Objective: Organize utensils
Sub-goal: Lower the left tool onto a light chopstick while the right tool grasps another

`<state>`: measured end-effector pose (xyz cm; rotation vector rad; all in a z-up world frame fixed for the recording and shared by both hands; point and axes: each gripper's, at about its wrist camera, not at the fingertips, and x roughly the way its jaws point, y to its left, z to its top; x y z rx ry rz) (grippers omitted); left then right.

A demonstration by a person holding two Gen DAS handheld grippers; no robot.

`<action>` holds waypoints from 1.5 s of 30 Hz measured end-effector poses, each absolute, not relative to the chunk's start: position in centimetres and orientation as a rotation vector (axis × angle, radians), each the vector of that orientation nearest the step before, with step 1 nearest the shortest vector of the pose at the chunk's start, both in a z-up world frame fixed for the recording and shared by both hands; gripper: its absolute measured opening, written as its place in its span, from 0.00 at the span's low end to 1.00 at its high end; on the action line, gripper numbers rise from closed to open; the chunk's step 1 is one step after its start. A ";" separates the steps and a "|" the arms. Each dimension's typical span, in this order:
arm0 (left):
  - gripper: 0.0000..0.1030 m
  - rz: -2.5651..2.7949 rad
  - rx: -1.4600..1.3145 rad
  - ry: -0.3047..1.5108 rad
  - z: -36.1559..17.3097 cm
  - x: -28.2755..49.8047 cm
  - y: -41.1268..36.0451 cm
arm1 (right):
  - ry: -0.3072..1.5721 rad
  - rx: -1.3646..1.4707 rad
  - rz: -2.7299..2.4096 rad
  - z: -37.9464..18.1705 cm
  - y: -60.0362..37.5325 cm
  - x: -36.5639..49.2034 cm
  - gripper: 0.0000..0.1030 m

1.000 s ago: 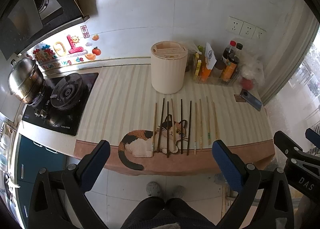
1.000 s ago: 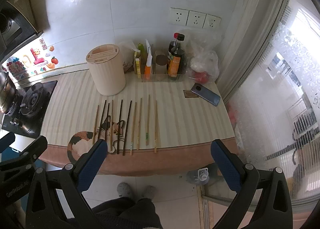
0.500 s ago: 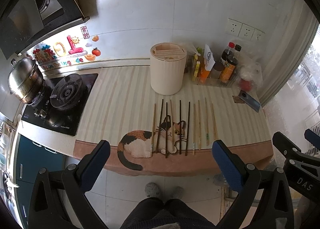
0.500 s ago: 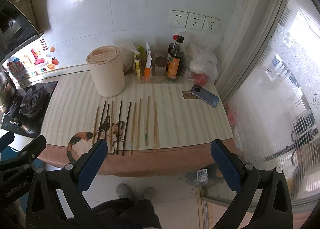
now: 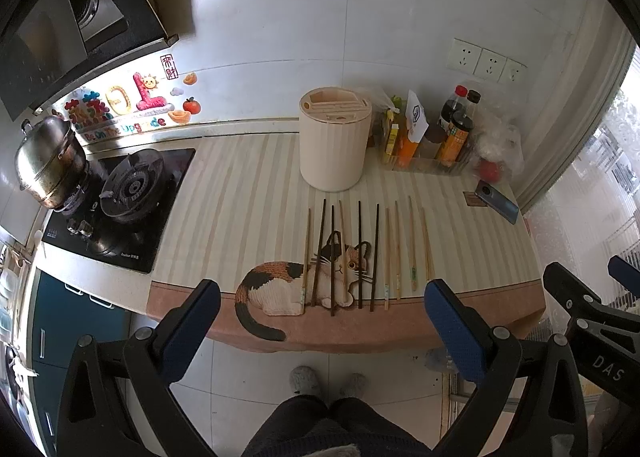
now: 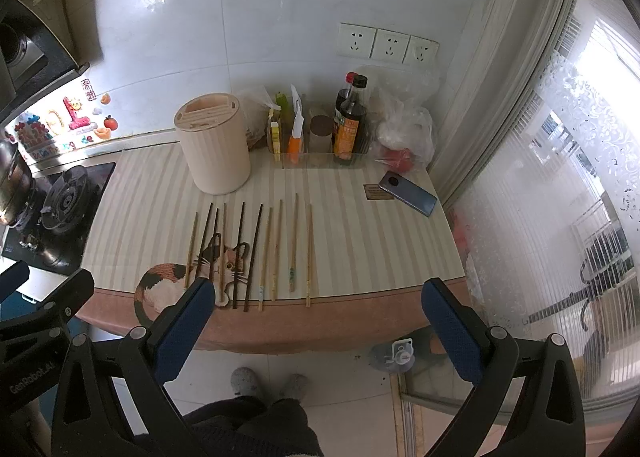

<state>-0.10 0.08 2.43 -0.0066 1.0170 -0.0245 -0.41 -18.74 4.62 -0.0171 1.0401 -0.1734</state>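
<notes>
1. Along the worktop's front edge lie the chopsticks [image 5: 360,253], loose in a row, some across the cat mat [image 5: 280,289].
2. Behind them, toward the wall, stands the slotted holder [image 5: 335,145], with nothing in it that I can see.
3. Left gripper [image 5: 320,321] and right gripper [image 6: 316,317] both hang short of the edge, fingers spread wide, holding nothing.
4. Risk: the sticks lie close together and thin, so a pinch may catch two, or roll one off the front edge.

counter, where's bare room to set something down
Bare: the strip between stove and chopsticks, left of the holder; also between chopsticks and phone. Crowded: the back right corner, with bottles and bags.
</notes>
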 end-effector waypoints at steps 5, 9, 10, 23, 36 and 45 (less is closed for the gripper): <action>1.00 -0.024 -0.007 1.013 2.3 -0.3 0.1 | 1.039 -0.015 -0.174 4.7 -18.7 -0.5 1.00; 1.00 -0.008 0.020 0.953 2.0 0.1 0.5 | 1.034 -0.008 -0.188 4.7 -18.6 -0.5 1.00; 1.00 0.004 0.029 0.930 1.8 0.4 0.6 | 1.025 -0.002 -0.194 4.7 -18.3 -0.4 1.00; 1.00 0.043 0.086 0.895 -4.9 9.3 5.3 | 0.972 0.127 -0.288 -2.8 -18.6 4.3 0.84; 0.90 0.055 -0.035 1.375 -20.9 19.2 6.3 | 1.255 0.201 -0.148 -17.3 -18.9 14.7 0.46; 0.57 0.067 -0.046 1.510 -27.9 22.5 4.6 | 1.474 0.195 -0.045 -26.6 -19.7 22.1 0.31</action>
